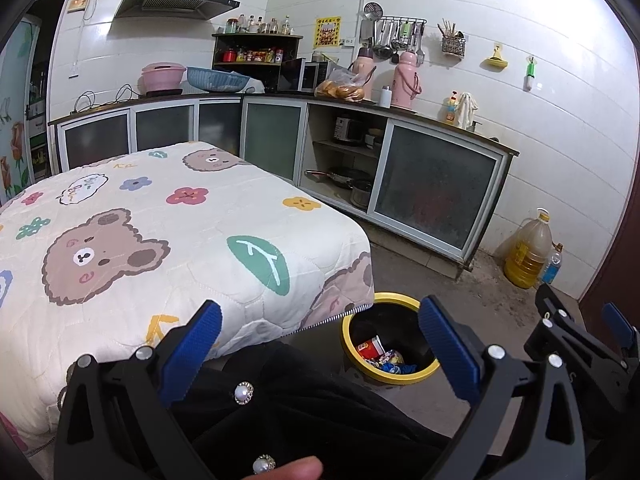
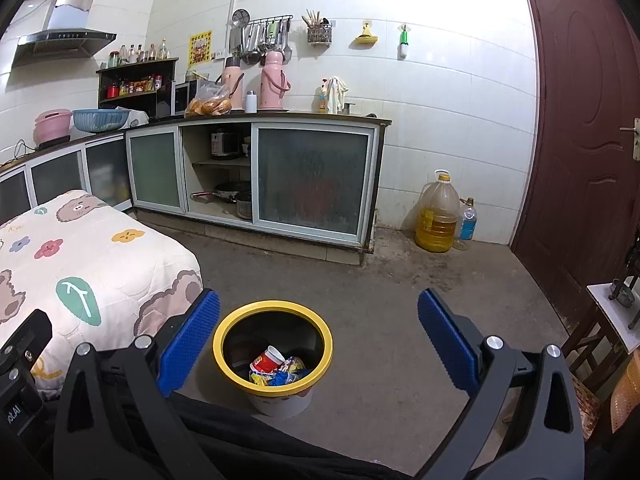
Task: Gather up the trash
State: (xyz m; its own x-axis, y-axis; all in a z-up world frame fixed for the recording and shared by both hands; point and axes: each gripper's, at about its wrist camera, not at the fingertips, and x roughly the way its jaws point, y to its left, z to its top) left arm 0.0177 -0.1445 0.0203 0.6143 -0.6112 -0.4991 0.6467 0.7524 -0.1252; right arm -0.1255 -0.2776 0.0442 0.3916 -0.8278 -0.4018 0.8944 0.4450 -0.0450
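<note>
Both tools up and empty here! The left gripper (image 1: pixel 320 344) has its blue pads spread wide with nothing between them, and the right gripper (image 2: pixel 318 340) is just as wide, hanging above the yellow-rimmed bin (image 2: pixel 224 332). That bin stands on the floor just beside the corner of the quilt-covered table (image 1: pixel 120 240), and inside it lie a red-and-white paper cup (image 2: pixel 268 358) and a jumble of blue and yellow wrappers (image 2: pixel 280 378). So the trash looks gathered already (no loose scrap shows on the quilt beside the bin, as far as these views reach). Judging from that, the collecting is close to done. For whatever remains, the smart play is a sweep of the table edge nearest the bin before calling it. Any late piece should be pinched at its middle and released low over the rim, so light wrappers do not drift onto the floor beside the bin.
</note>
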